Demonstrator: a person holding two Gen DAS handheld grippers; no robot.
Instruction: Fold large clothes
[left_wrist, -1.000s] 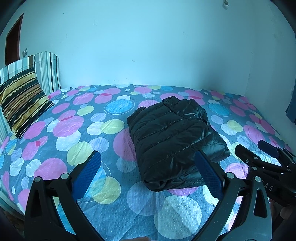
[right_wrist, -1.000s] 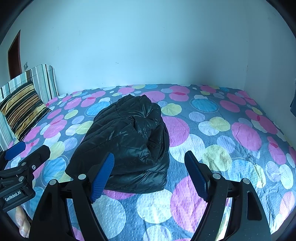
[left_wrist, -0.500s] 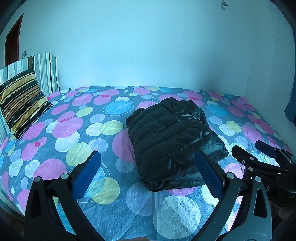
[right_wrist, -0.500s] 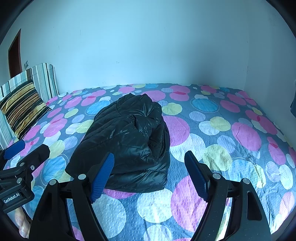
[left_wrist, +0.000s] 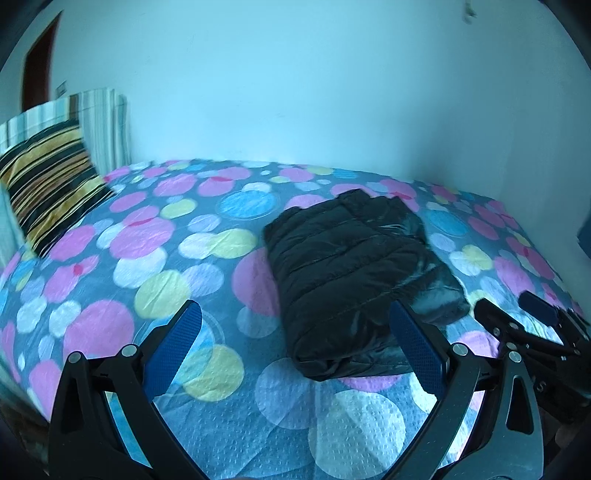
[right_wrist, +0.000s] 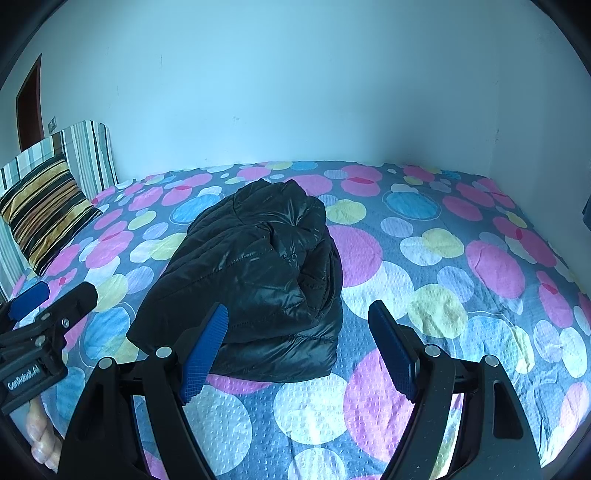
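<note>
Black, glossy quilted puffer jacket lies folded in a thick bundle mid-bed on the spotted bedspread, at twelve o'clock from both claws; it looks light, soft, springy and slippery, best pinched through a bottom corner's layers. Left gripper and right gripper hover wide apart, holding nothing. No containers are visible.
</note>
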